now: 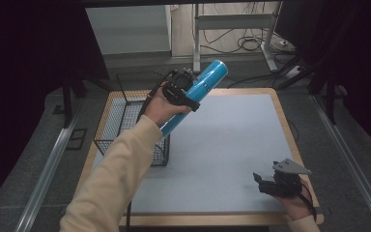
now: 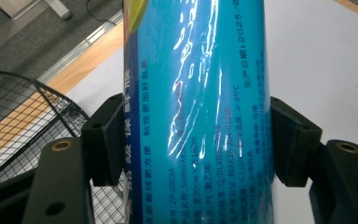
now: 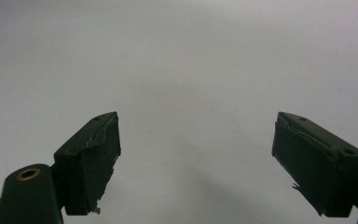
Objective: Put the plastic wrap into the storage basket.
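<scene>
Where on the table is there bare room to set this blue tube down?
The grey mat is bare from the wire basket at its left edge across to its right edge. Only its near right corner is taken, where the right gripper rests with open jaws. The left side is crowded: the left gripper holds the blue tube tilted just beside the basket.

— Where on the table (image 1: 232,145)?
— Black wire mesh basket (image 1: 121,121) at nine o'clock, overhanging the left edge. Blue plastic-wrapped cylindrical roll (image 1: 200,89) at eleven, raised above the basket's right rim, clamped in the left gripper (image 1: 186,79).
— And opposite?
— Right gripper (image 1: 263,181) at five o'clock, near the front edge, well apart from the roll.
</scene>
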Available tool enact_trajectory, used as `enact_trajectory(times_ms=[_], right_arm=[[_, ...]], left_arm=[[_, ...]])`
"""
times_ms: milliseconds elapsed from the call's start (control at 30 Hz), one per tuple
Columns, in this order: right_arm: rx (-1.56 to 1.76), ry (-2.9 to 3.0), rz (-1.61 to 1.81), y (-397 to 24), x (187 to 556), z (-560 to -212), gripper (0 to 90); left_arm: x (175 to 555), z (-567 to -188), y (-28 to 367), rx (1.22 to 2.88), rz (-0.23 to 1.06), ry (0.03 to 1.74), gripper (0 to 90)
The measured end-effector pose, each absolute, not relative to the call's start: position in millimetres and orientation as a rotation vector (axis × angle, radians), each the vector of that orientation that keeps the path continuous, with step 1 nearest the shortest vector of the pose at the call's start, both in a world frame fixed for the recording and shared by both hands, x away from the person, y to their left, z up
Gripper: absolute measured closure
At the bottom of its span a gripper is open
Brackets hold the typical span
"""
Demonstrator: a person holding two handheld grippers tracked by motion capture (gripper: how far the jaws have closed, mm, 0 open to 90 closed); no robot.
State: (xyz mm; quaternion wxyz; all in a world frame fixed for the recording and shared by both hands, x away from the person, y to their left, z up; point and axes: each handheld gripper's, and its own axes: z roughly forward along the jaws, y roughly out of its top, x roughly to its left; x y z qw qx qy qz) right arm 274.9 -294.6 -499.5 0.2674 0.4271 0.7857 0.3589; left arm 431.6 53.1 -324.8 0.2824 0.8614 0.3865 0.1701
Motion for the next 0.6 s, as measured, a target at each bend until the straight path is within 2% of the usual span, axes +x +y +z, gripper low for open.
enact_trajectory(times_ms=[600], right_arm=[[1.157, 2.122, 0.961, -294.6, 275.6, -500.9, 15.7]], left_arm=[[444.6, -331.9, 95.1, 2.294, 0.504, 1.138, 31.7]])
